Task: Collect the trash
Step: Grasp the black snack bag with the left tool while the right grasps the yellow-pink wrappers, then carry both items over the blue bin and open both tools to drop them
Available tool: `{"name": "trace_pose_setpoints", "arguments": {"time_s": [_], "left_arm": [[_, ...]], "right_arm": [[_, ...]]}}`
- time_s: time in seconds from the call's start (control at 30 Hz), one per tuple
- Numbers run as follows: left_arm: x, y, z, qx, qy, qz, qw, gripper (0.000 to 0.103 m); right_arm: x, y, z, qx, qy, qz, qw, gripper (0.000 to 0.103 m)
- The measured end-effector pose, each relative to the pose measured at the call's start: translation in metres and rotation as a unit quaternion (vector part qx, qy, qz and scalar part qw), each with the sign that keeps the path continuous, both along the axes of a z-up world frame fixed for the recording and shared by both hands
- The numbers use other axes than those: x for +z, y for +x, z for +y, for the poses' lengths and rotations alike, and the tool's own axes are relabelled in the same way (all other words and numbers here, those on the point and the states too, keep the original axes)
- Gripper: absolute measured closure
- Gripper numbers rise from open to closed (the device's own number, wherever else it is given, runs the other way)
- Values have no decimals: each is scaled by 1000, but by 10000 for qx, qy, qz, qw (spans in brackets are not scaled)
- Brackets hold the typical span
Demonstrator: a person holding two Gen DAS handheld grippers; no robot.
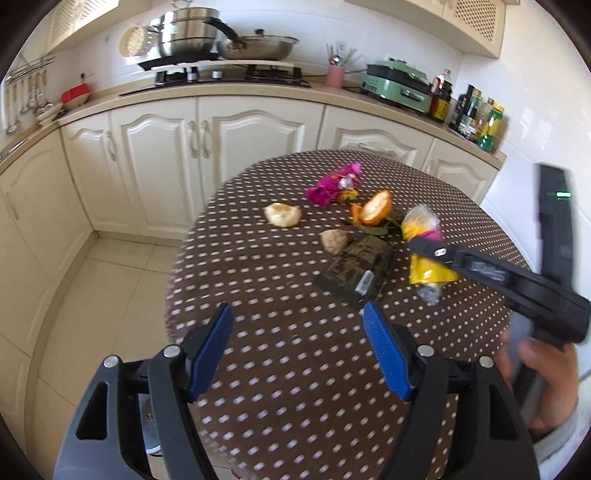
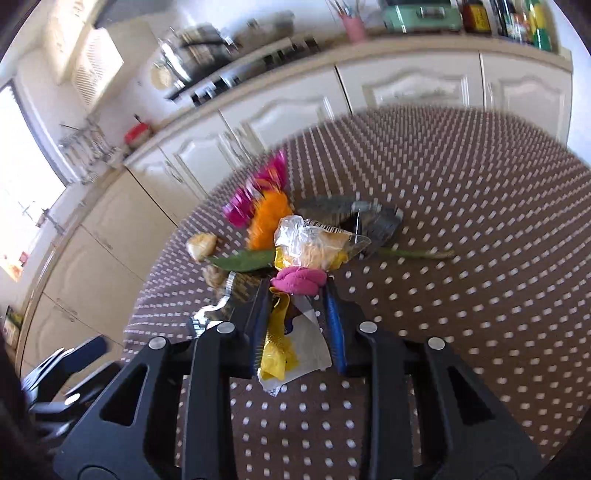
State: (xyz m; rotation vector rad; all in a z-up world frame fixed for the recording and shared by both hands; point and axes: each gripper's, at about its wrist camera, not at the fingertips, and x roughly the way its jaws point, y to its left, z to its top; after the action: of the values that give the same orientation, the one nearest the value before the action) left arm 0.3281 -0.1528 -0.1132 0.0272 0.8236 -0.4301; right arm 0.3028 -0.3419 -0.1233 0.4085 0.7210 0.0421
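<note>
Trash lies on a round brown polka-dot table (image 1: 295, 369): a pink wrapper (image 1: 332, 184), orange peel (image 1: 373, 208), a pale peel piece (image 1: 282, 215), a beige lump (image 1: 334, 240), a dark foil packet (image 1: 356, 271) and a green leaf (image 2: 243, 260). My right gripper (image 2: 297, 295) is shut on a yellow-and-clear snack bag (image 2: 314, 243) tied with a pink band, held above the table; it also shows in the left wrist view (image 1: 424, 243). My left gripper (image 1: 297, 325) is open and empty, over the table's near part.
Cream kitchen cabinets (image 1: 207, 140) run behind the table, with a stove, pots (image 1: 188, 33), a pink utensil cup (image 1: 335, 74), a green appliance (image 1: 397, 83) and bottles (image 1: 480, 118) on the counter. Tiled floor (image 1: 103, 295) lies left of the table.
</note>
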Motion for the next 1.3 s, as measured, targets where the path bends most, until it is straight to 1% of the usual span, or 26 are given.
{"name": "trace_pose_setpoints", "arguments": {"time_s": [0.07, 0.13, 0.3, 0.37, 0.5, 0.57, 0.63, 0.67, 0.7, 0.73, 0.77, 0.8, 0.83, 0.9, 0.97, 1.1, 1.2, 1.3], "left_arm": [[-4, 7, -12, -111, 37, 58, 9999, 31], [-7, 12, -22, -135, 97, 77, 9998, 31], [-17, 30, -46, -252, 177, 206, 9993, 31], [-21, 35, -55, -288, 203, 234, 9991, 31], [-28, 44, -69, -287, 339, 263, 9987, 31], [-33, 50, -76, -177, 539, 319, 9979, 31], [-32, 52, -81, -213, 573, 296, 9977, 32], [-32, 52, -85, -281, 578, 295, 9975, 36], [-32, 52, -86, -290, 649, 258, 9971, 43], [-32, 51, -88, -289, 730, 224, 9967, 45], [-31, 51, -89, -327, 764, 186, 9964, 54], [-31, 50, -89, -369, 739, 185, 9964, 60], [-30, 50, -89, -377, 738, 185, 9964, 63], [-28, 49, -88, -404, 753, 125, 9963, 76], [-25, 43, -84, -454, 708, 77, 9964, 83], [-18, 27, -76, -573, 559, 43, 9968, 89], [-8, 11, -63, -686, 386, -38, 9969, 90], [5, -5, -41, -663, 135, -117, 9976, 90]], "right_arm": [[13, -13, -1, -112, -335, -340, 9988, 75], [14, -22, -2, -208, -436, -456, 9978, 75], [4, -20, -18, -283, 46, -457, 9985, 75], [3, -19, -21, -303, 164, -438, 9984, 75], [2, -20, -21, -273, 224, -409, 9985, 75], [2, -24, -22, -257, 202, -410, 9986, 75], [2, -20, -20, -248, 206, -395, 9987, 75], [2, -19, -20, -238, 227, -375, 9988, 75], [1, -20, -22, -237, 241, -369, 9987, 75], [0, -19, -21, -239, 249, -361, 9988, 75], [0, -18, -21, -231, 253, -356, 9988, 75], [0, -18, -21, -227, 253, -356, 9988, 75], [0, -17, -21, -224, 256, -354, 9988, 75], [-1, -16, -22, -223, 285, -337, 9988, 75], [-2, -17, -22, -216, 310, -345, 9987, 75], [1, -18, -18, -108, 233, -461, 9986, 75], [8, -24, -11, -69, 76, -612, 9981, 75], [14, -32, 0, 30, 55, -676, 9977, 75]]}}
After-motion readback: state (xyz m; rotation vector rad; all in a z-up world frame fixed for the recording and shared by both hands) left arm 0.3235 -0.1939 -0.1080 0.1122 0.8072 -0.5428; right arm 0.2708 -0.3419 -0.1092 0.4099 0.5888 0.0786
